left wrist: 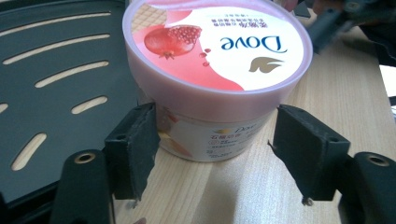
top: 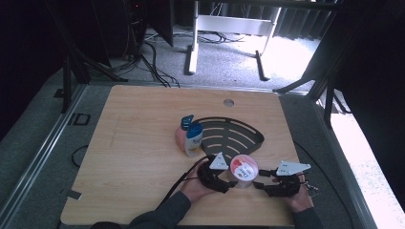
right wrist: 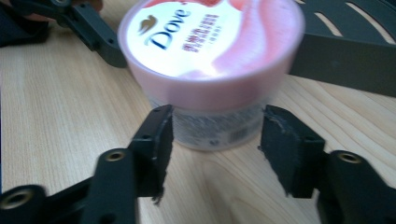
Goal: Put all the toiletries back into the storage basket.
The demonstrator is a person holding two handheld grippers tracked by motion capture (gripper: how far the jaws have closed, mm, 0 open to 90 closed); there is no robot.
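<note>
Both sets of fingers stand released around the tub (top: 244,170): the left gripper (left wrist: 212,151) has its pads (left wrist: 133,149) flanking the tub's lower body, the left one right at the wall, the right one apart from it, and I cannot tell if the near pad presses. Across from it, the right gripper (right wrist: 215,149) faces the same tub with both pads just short of the label. No earlier picture is needed to see that nothing is clamped.

That tub stands upright on the wooden table (top: 143,143), near the front edge, between the two grippers and just in front of the dark slotted tray (top: 234,136). Its pink lid overhangs the body.

Risk, as I judge it: if either gripper closes low and off-centre, the round wall could slip out sideways, or the tub could tip; pushed backward, it would knock the tray's rim. Two bottles (top: 190,138) stand at the tray's left edge, clear of this.

Beyond the table lie grey carpet, trailing cables and a white desk frame (top: 229,28), with bright light at the right
</note>
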